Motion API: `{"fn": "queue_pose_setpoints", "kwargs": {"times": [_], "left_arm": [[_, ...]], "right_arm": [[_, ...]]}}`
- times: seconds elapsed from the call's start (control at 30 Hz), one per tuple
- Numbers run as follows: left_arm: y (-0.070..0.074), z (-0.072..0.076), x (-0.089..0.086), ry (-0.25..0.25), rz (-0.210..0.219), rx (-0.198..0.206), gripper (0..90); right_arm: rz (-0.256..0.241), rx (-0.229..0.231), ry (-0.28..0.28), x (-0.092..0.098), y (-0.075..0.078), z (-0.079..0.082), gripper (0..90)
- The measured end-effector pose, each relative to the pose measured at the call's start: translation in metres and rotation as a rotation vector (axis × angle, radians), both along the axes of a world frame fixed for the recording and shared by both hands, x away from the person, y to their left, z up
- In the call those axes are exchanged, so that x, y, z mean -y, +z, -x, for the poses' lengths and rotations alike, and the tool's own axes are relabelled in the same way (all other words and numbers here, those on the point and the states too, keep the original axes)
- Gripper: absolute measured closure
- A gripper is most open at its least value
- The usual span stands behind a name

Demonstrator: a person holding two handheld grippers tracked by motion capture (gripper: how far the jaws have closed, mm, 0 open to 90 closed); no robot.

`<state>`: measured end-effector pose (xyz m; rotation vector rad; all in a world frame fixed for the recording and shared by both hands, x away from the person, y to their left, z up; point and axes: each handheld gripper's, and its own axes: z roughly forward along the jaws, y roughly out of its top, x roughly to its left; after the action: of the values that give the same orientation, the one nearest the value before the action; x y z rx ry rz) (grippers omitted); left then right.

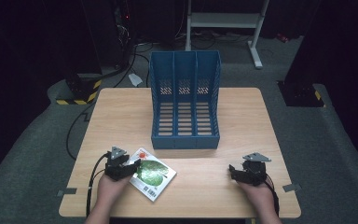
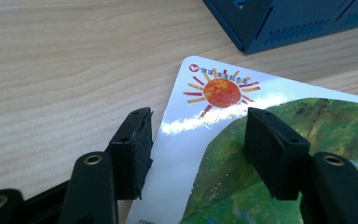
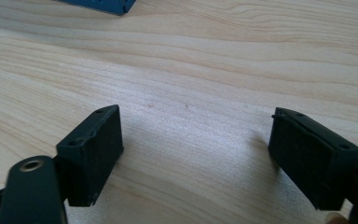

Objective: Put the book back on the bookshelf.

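Here the left gripper (image 2: 198, 135) — jaws apart — straddles the flat booklet's (image 1: 153, 173) edge, lying diagonally.

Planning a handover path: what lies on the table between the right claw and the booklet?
Bare wood tabletop, nothing else, as the high view shows between the right claw and the booklet; the right gripper view also shows plain wood ahead.

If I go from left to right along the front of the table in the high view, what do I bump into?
Left gripper → book → right gripper.
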<state>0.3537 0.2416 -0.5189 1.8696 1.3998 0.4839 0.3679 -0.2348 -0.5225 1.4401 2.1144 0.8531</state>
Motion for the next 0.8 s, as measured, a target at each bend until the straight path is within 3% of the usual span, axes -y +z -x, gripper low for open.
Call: {"fn": "queue_pose_setpoints", "kwargs": {"times": [0.13,0.17,0.33,0.4,0.43,0.53,0.57,0.63,0.8], "left_arm": [[0.001,0.006,-0.002,-0.002,-0.009,-0.005,38.2],[0.003,0.012,-0.006,0.002,-0.030,0.003,37.8],[0.003,0.023,-0.018,0.011,-0.023,0.013,37.8],[-0.001,0.027,-0.022,0.002,0.002,0.014,37.9],[-0.005,0.028,-0.027,-0.011,0.063,-0.002,38.0],[-0.006,0.027,-0.030,-0.026,0.075,-0.014,37.5],[-0.007,0.027,-0.031,-0.026,0.104,-0.011,37.6],[-0.007,0.028,-0.032,-0.038,0.106,-0.013,38.6],[-0.008,0.029,-0.031,-0.053,0.093,0.002,38.5]], "right_arm": [[-0.021,-0.012,-0.013,0.003,0.002,0.001,24.2],[-0.032,-0.019,-0.012,0.002,0.003,0.002,26.8],[-0.037,0.022,0.029,-0.006,0.008,0.008,32.0],[-0.044,0.029,0.051,-0.013,0.009,0.009,34.7],[-0.045,0.026,0.081,-0.022,0.009,0.010,38.0],[-0.035,0.018,0.122,-0.035,0.008,0.013,38.1],[-0.040,0.014,0.134,-0.039,0.008,0.014,38.1],[-0.042,0.010,0.143,-0.044,0.008,0.016,37.7],[-0.051,0.018,0.237,-0.069,0.008,0.027,37.6]]}}
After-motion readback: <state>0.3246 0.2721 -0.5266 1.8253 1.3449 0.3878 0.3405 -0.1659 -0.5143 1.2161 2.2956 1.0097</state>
